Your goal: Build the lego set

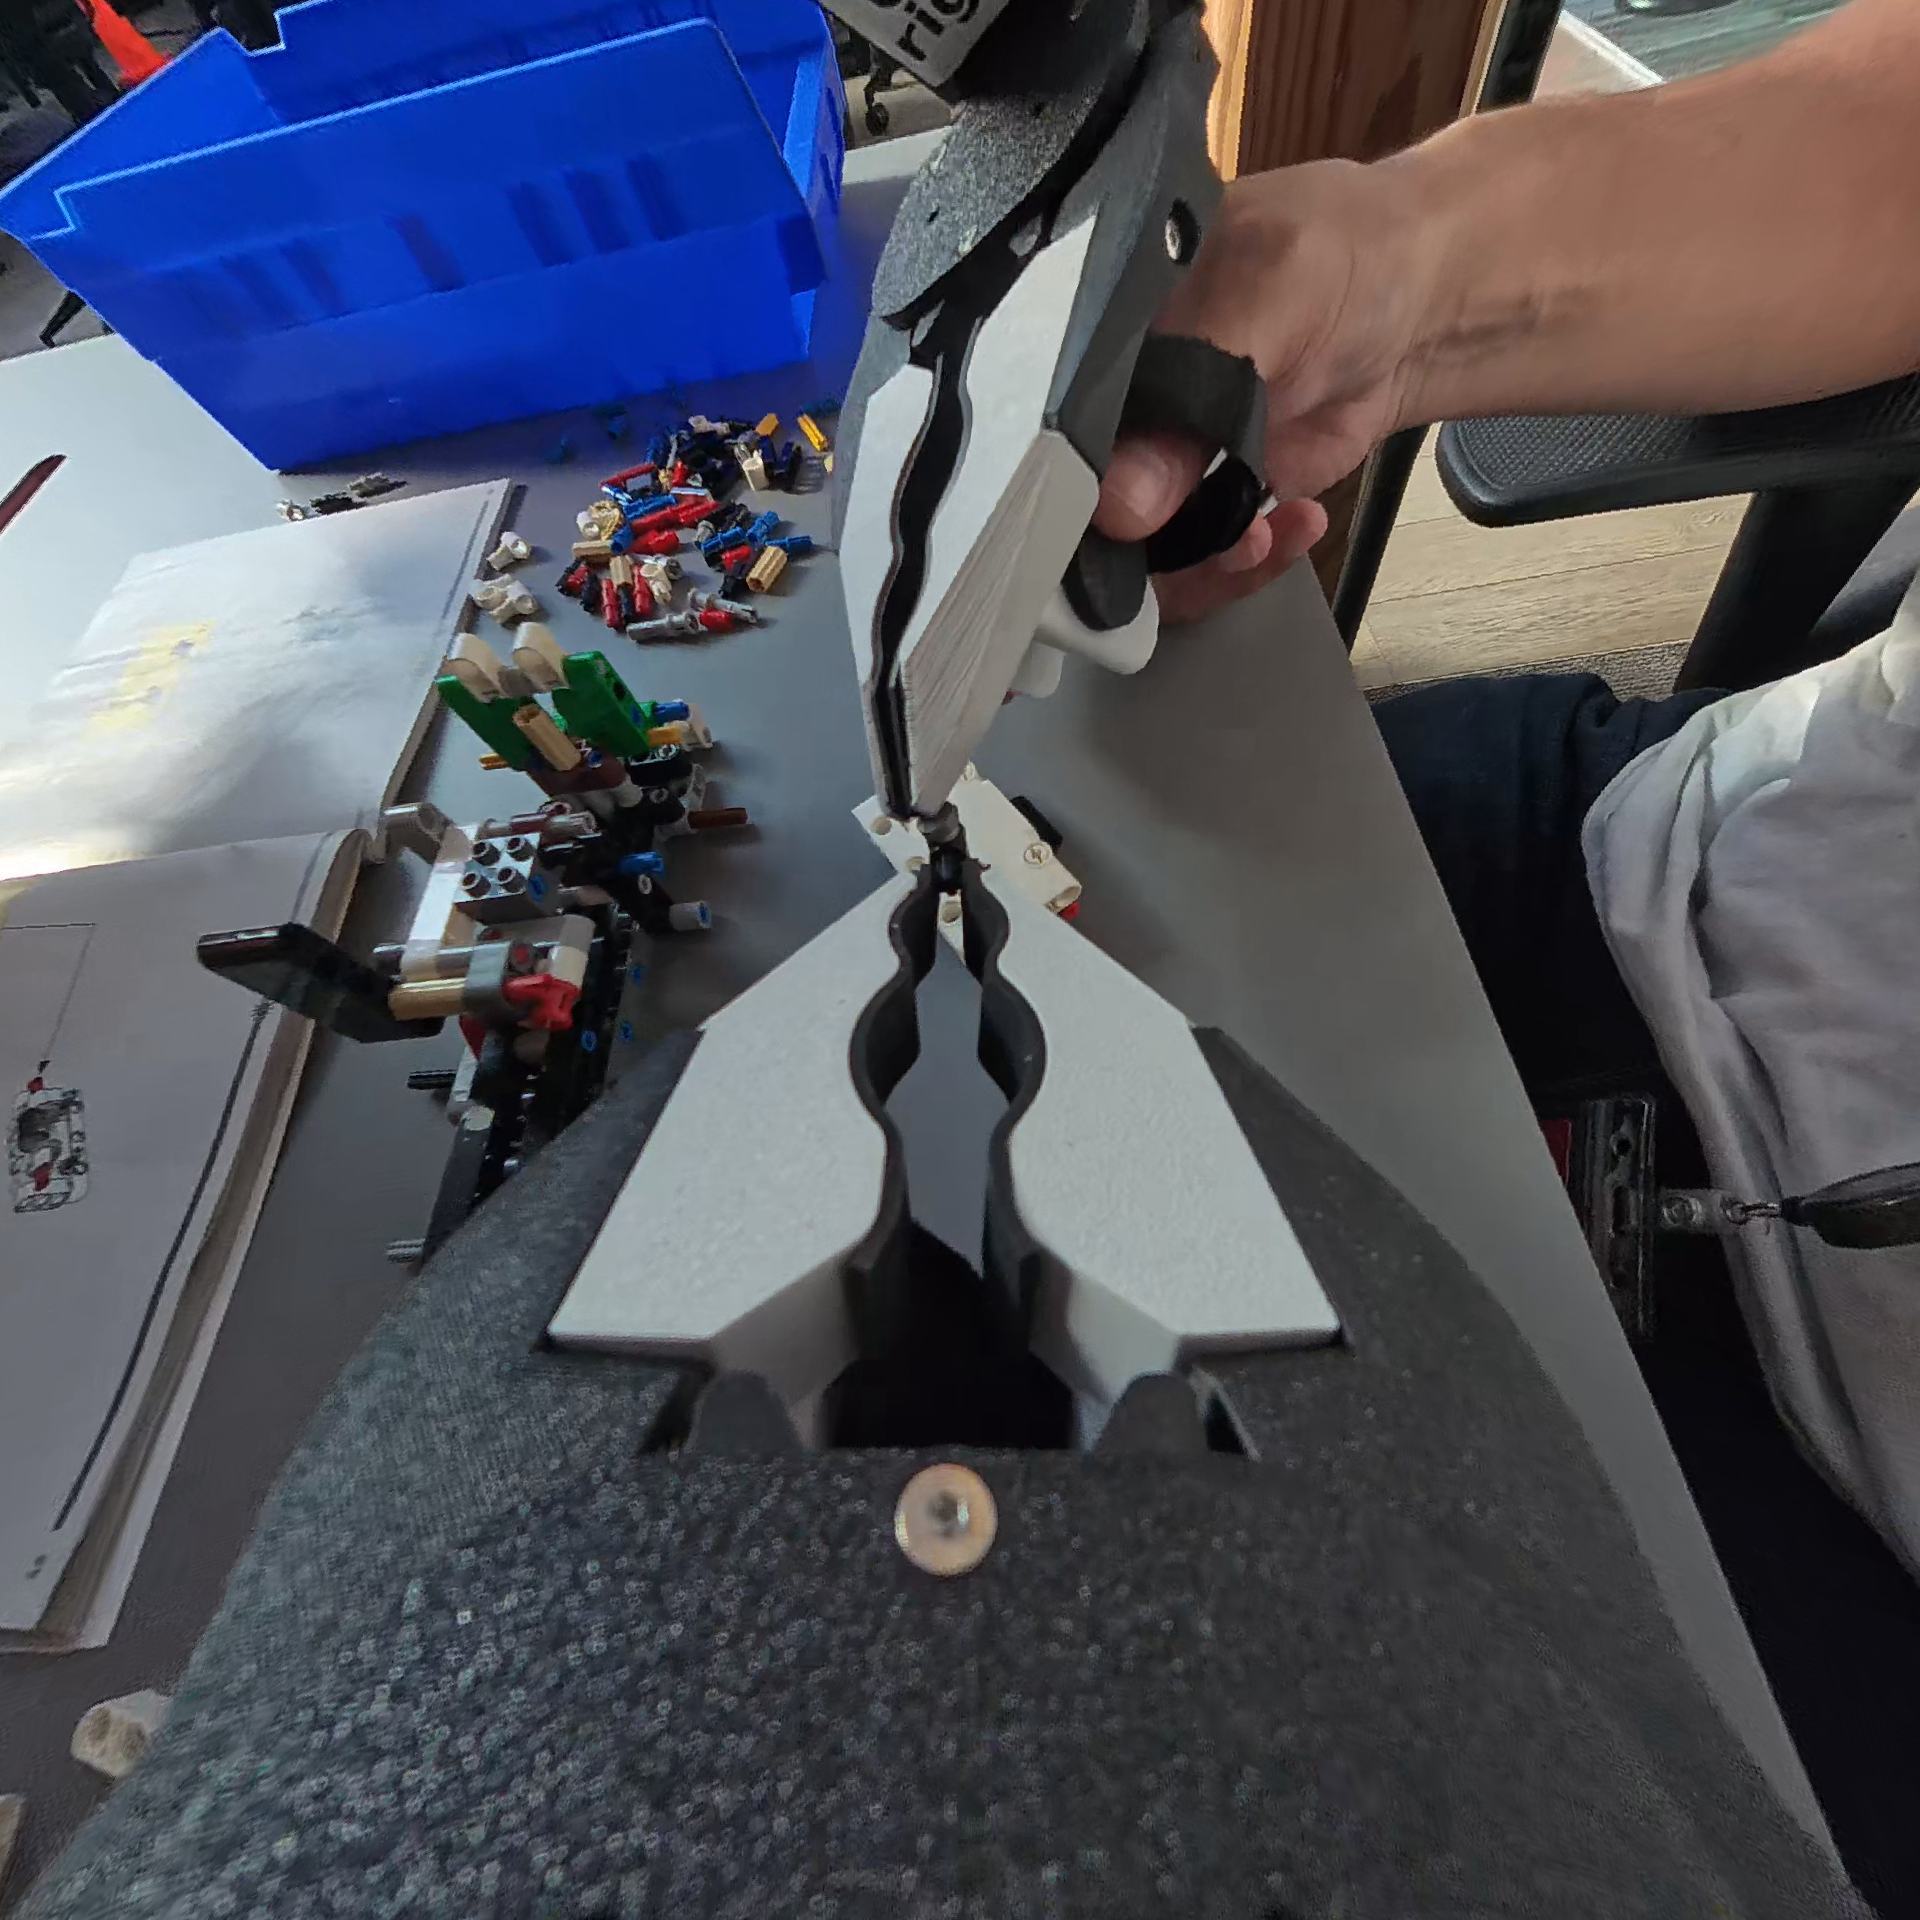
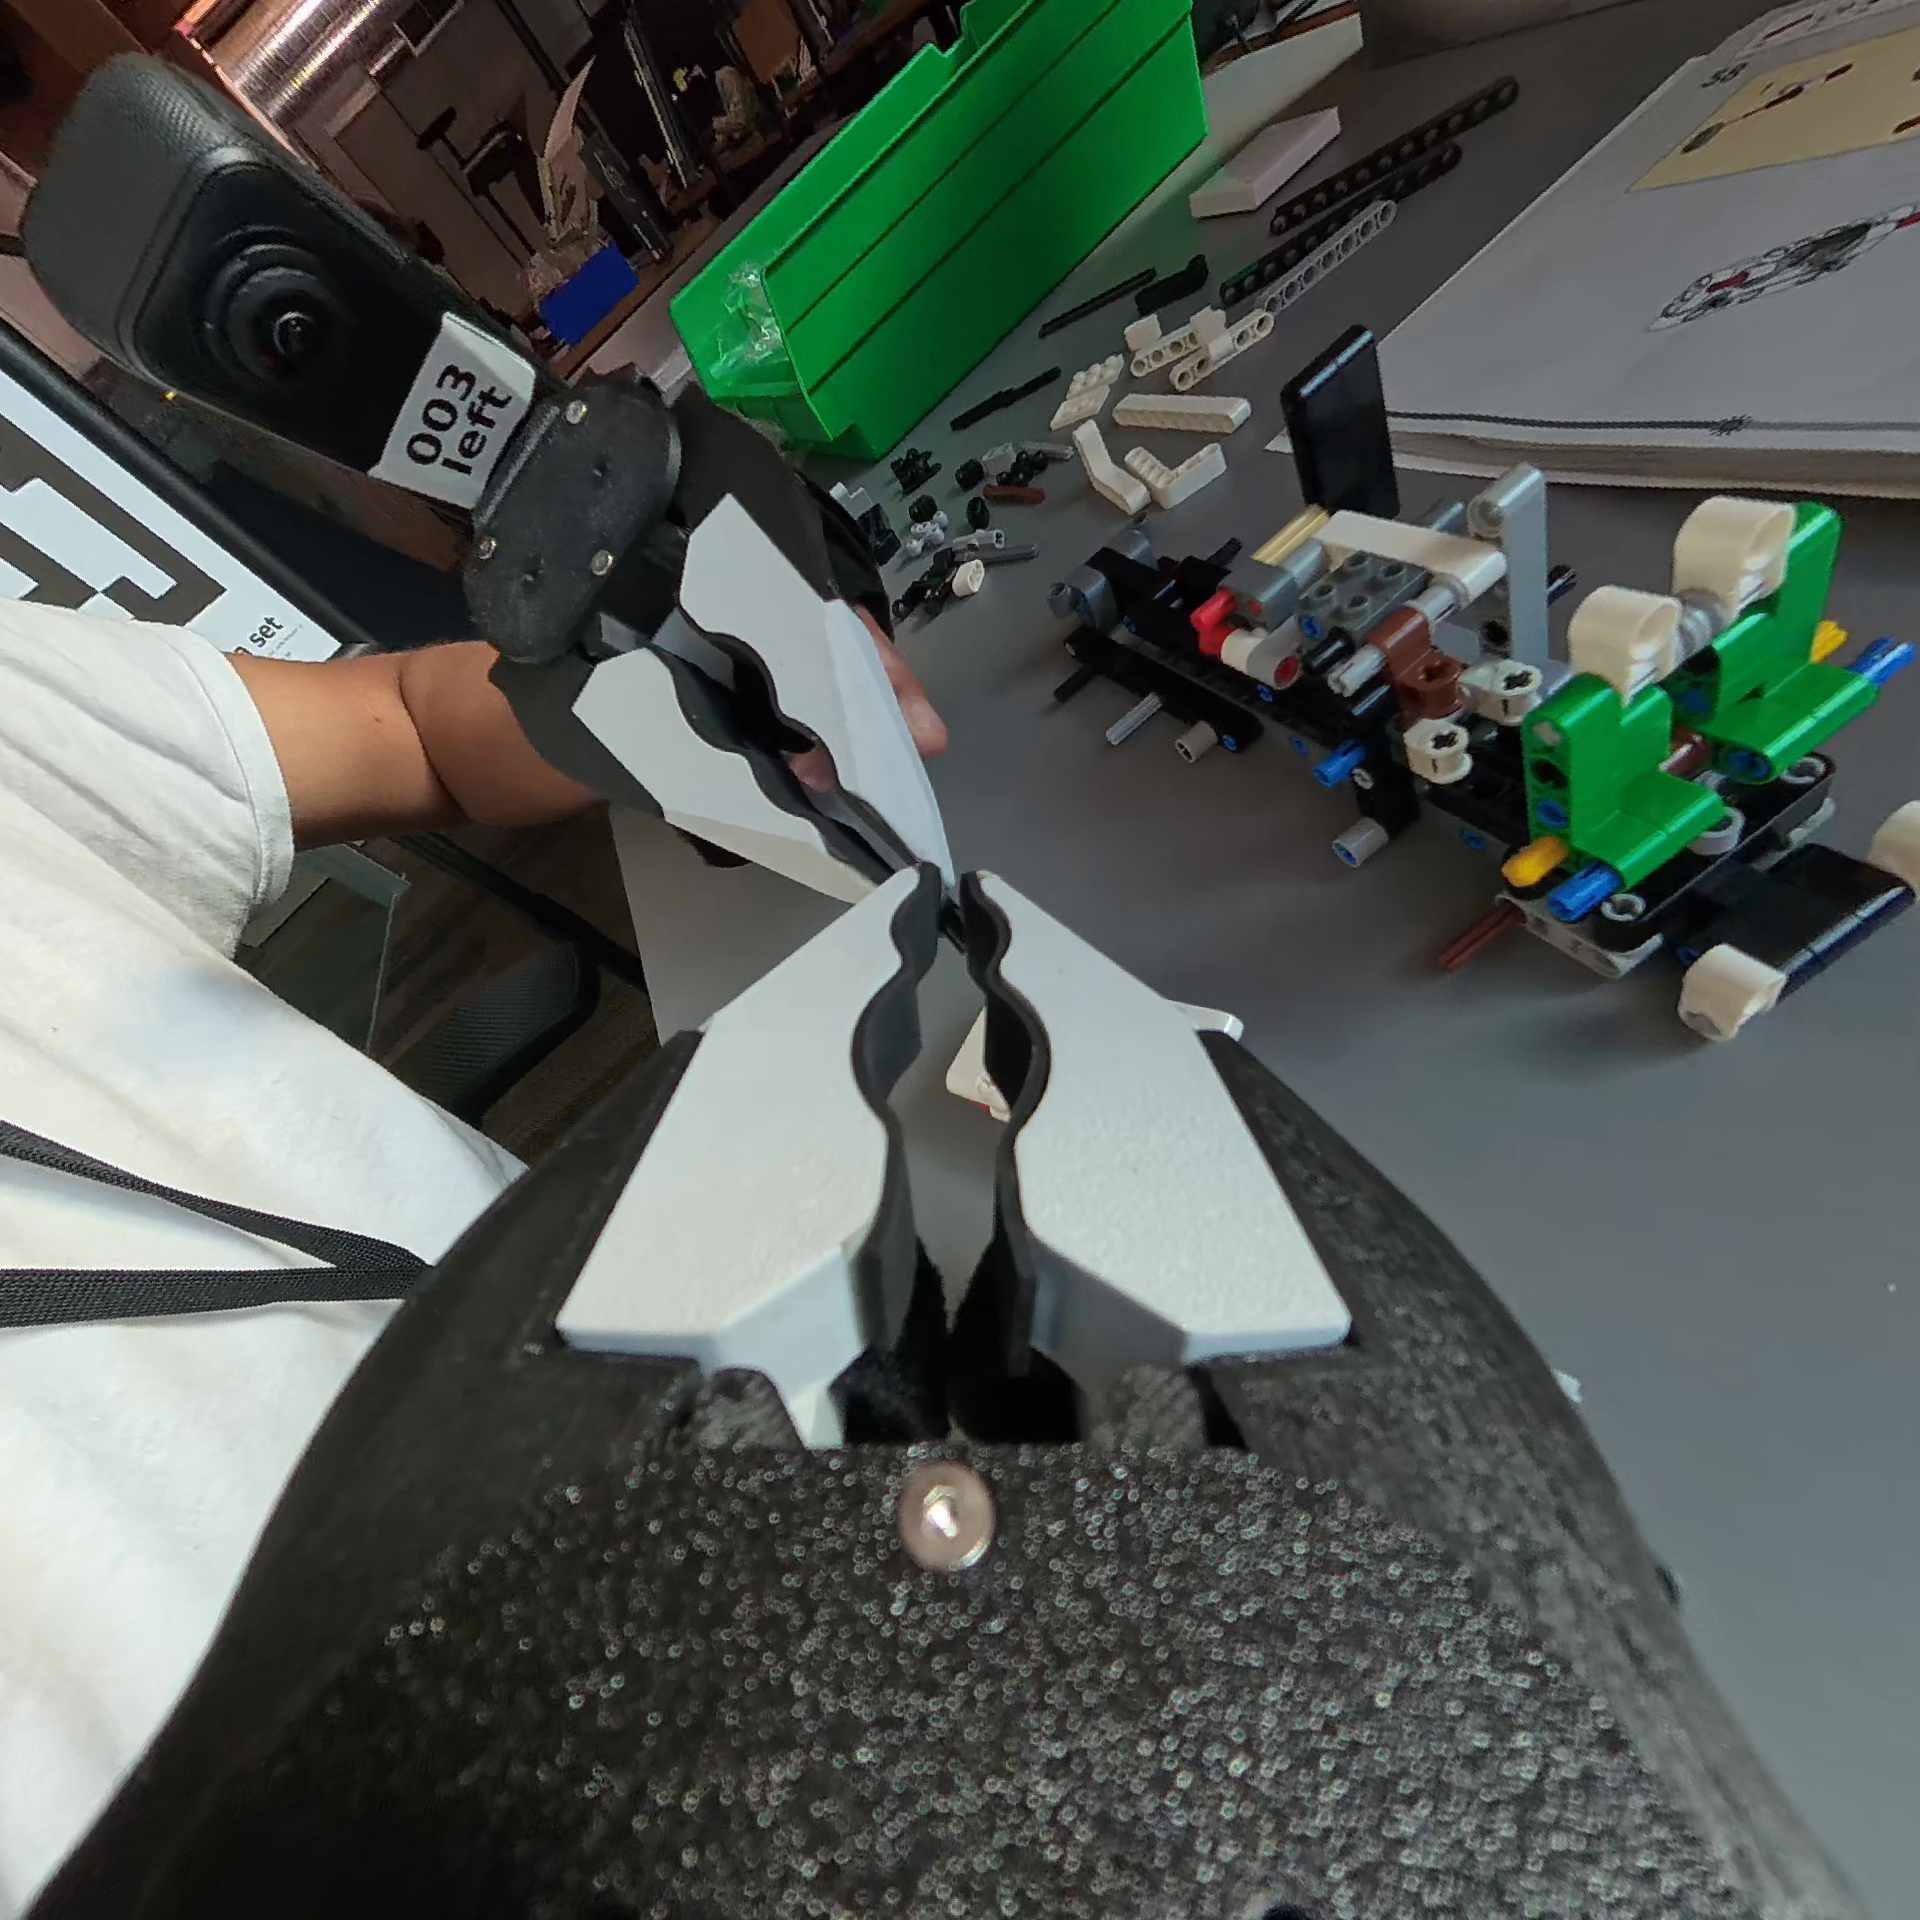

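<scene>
In the left wrist view my left gripper (image 1: 940, 885) is shut on a small black piece (image 1: 947, 870) at its fingertips. My right gripper (image 1: 906, 806) comes down from above, shut on a short grey pin (image 1: 939, 824). The pin's end meets the black piece, so the two grippers stand tip to tip just above the grey table (image 1: 1195, 883). A white block with holes (image 1: 1003, 831) lies on the table right under them. In the right wrist view my right gripper (image 2: 943, 899) has a thin dark part (image 2: 953, 921) between its pads, with my left gripper (image 2: 921, 858) touching from the left.
A partly built brick model (image 1: 520, 914) (image 2: 1558, 727) and a heap of small pins (image 1: 686, 530) lie to the left. A blue bin (image 1: 468, 260), a green bin (image 2: 935, 208), an open booklet (image 1: 156, 1143) and white beams (image 2: 1153, 436) stand farther off. The table edge (image 1: 1455, 935) runs close on the right. Only a small space, under 4 cm, lies between the two pairs of fingers.
</scene>
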`<action>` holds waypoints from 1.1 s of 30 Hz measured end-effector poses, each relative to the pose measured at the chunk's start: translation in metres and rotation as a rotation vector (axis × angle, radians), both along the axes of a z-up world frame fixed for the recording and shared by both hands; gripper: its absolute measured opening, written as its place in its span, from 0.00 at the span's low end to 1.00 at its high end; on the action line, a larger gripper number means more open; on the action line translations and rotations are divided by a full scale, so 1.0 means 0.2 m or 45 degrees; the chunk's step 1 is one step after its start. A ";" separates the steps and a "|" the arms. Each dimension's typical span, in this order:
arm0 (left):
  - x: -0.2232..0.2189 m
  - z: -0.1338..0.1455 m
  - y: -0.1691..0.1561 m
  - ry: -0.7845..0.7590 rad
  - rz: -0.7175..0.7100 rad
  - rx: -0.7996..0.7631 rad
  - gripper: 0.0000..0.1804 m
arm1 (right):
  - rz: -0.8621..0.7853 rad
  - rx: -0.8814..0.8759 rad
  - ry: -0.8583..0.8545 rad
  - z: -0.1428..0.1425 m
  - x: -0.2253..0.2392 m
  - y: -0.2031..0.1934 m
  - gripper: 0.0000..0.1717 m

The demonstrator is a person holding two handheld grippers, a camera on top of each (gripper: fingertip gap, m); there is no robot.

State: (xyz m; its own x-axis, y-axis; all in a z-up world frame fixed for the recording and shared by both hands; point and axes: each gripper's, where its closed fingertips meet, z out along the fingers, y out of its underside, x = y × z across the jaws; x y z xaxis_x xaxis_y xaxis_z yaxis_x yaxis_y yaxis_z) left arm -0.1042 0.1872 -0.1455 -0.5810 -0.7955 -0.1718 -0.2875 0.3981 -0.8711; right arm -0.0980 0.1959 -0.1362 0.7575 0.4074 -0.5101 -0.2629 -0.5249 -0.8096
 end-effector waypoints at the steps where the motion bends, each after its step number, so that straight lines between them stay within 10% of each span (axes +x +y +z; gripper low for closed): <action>1: 0.00 0.00 0.00 0.010 -0.002 -0.018 0.01 | 0.005 -0.002 0.001 0.00 0.00 0.00 0.02; 33: -0.02 0.08 0.00 0.159 -0.077 -0.439 0.01 | -0.023 0.243 -0.249 0.08 -0.03 0.01 0.00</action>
State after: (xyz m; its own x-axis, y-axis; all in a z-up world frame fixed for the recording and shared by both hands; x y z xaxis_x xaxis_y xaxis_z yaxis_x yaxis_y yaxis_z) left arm -0.1079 0.1866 -0.1302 -0.6281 -0.7581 0.1752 -0.3850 0.1072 -0.9167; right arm -0.1032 0.1977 -0.1202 0.8421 0.4678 -0.2683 -0.0994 -0.3543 -0.9298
